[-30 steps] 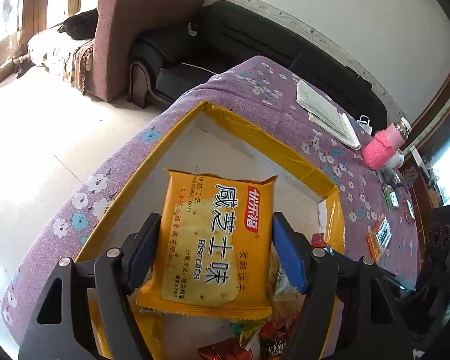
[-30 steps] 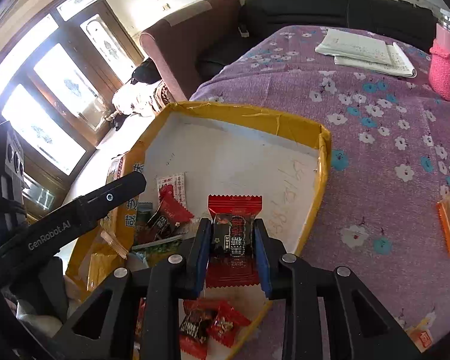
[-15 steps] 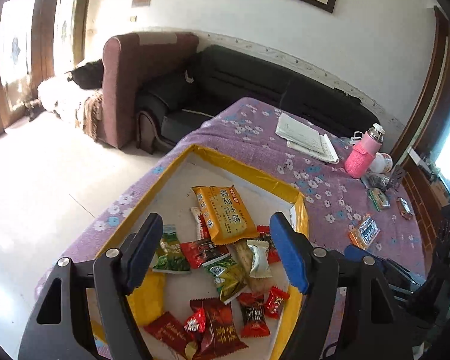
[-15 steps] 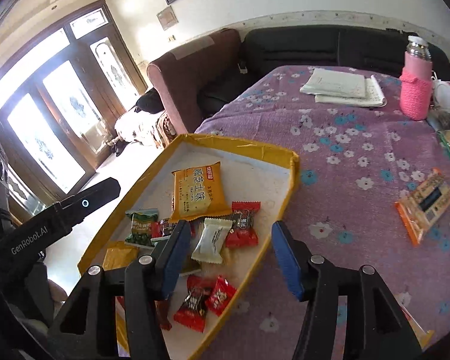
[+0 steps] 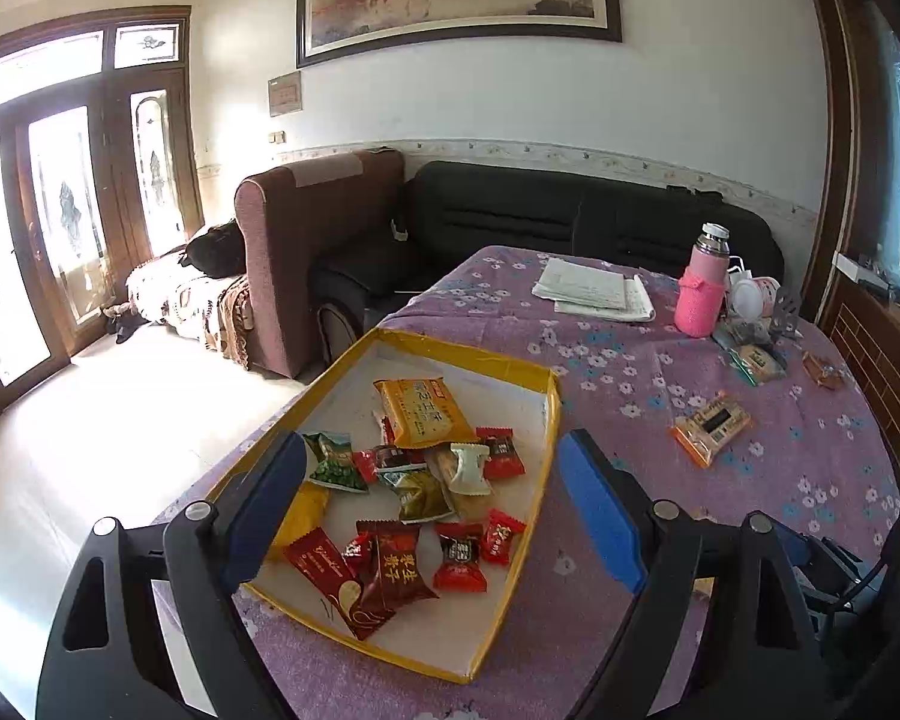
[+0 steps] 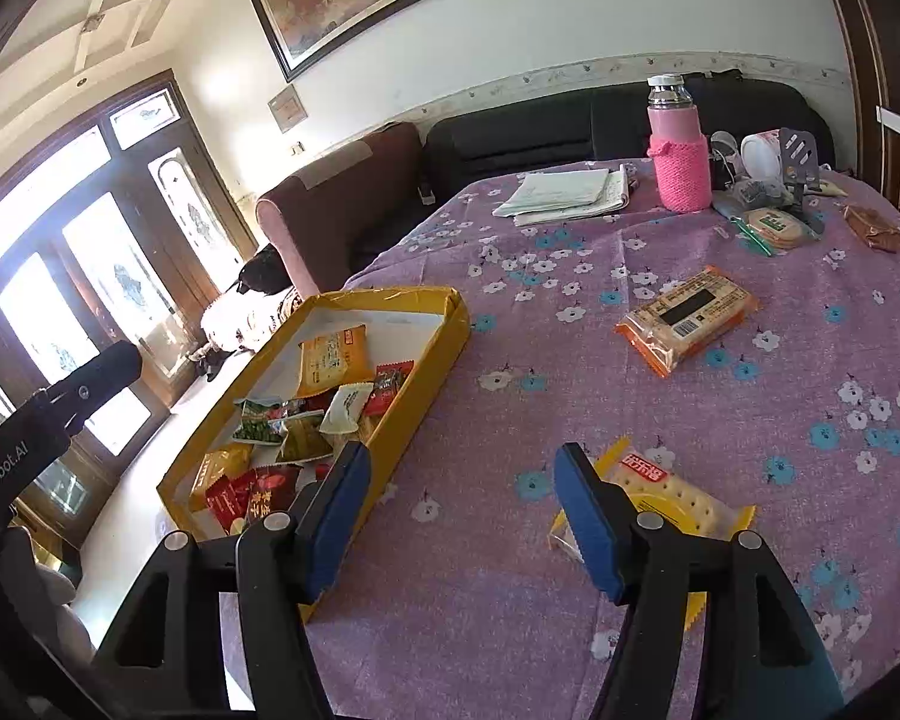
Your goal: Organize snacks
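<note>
A shallow yellow box (image 5: 547, 420) on the purple flowered tablecloth holds several wrapped snacks, among them an orange biscuit pack (image 5: 423, 411) and a red candy (image 5: 501, 450). My left gripper (image 5: 429, 444) hovers above the box's near end. Its jaws are opening and nothing is between them. My right gripper (image 6: 461, 453) hangs over bare cloth just right of the box (image 6: 432, 372); its jaws are opening too, with nothing between them. A yellow cracker pack (image 6: 672, 498) lies beside its right finger. An orange cracker pack (image 6: 687, 315) lies farther out on the cloth.
At the table's far end stand a pink-sleeved bottle (image 6: 678, 162), a stack of papers (image 6: 564, 192), a green-labelled pack (image 6: 774, 225) and a brown pack (image 6: 876, 228). Sofas (image 5: 510, 216) sit beyond the table. The table drops off to the floor left of the box.
The left gripper let go of the orange biscuit pack and the right let go of the red candy; both now lie in the box. Both grippers pulled back and up, jaws wider.
</note>
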`<state>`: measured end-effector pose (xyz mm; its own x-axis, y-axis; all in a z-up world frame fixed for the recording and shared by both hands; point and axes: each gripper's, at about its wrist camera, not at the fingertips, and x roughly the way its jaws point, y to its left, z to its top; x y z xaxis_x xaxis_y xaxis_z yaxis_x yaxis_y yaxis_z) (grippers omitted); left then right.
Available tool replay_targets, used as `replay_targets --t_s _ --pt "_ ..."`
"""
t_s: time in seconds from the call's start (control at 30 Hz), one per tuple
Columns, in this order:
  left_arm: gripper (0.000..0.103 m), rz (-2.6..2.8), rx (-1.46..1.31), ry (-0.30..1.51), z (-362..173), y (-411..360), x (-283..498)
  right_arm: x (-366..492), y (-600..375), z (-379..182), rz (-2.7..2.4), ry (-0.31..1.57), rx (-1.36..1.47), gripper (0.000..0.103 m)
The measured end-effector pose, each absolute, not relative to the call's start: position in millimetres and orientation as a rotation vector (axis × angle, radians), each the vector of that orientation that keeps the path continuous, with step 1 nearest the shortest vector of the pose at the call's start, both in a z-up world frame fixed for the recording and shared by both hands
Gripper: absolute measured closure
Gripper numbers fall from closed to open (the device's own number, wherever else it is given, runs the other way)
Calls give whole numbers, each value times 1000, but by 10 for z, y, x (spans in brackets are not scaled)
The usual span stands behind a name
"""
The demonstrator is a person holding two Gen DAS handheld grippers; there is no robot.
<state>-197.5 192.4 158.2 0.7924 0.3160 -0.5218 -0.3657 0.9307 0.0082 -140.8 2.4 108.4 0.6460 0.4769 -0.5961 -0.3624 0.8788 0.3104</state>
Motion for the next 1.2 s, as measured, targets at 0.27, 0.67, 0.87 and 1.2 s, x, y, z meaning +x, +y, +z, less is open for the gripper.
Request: replay_targets --t_s 0.27,0.67,0.87,1.2 --pt "16 345 -90 578 1544 1813 -2029 -1593 114 1052 501 714 111 34" --pt "16 358 -132 589 1447 1983 -2038 -1577 250 922 508 739 89 32" --pt "16 400 -143 544 1471 2059 -2101 -1540 330 837 521 768 88 32" --pt "11 580 -46 333 1609 1935 -2401 -1657 427 861 537 722 20 30"
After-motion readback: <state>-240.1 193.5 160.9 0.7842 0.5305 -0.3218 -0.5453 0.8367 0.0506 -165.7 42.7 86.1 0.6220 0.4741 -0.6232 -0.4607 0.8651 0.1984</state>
